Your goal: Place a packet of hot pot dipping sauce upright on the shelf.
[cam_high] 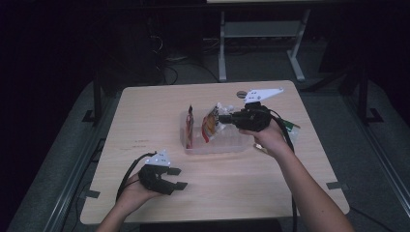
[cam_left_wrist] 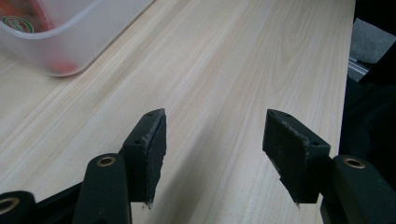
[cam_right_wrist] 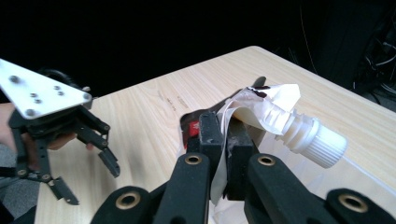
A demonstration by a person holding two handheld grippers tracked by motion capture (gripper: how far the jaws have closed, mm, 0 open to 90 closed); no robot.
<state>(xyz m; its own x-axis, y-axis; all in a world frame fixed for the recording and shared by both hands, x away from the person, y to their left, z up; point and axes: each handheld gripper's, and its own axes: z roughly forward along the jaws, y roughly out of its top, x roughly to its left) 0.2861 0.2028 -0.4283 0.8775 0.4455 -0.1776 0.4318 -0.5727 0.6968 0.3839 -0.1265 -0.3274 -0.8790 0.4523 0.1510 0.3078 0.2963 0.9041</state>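
Holding spouted pouch (cam_right_wrist: 261, 109) clamped in right gripper (cam_right_wrist: 227, 140) above clear bin (cam_high: 217, 147); left gripper (cam_high: 175, 178) released, near bin. Next I lower pouch in upright.

High view overlooks the table (cam_high: 145, 111); both gripper views skim it closely.

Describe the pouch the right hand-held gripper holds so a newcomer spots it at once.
On the wooden table sits a clear plastic tub. Above its right half, the right hand-held gripper pinches a spouted pouch. Unlike the red packet standing in the tub, it has a white ribbed screw cap.
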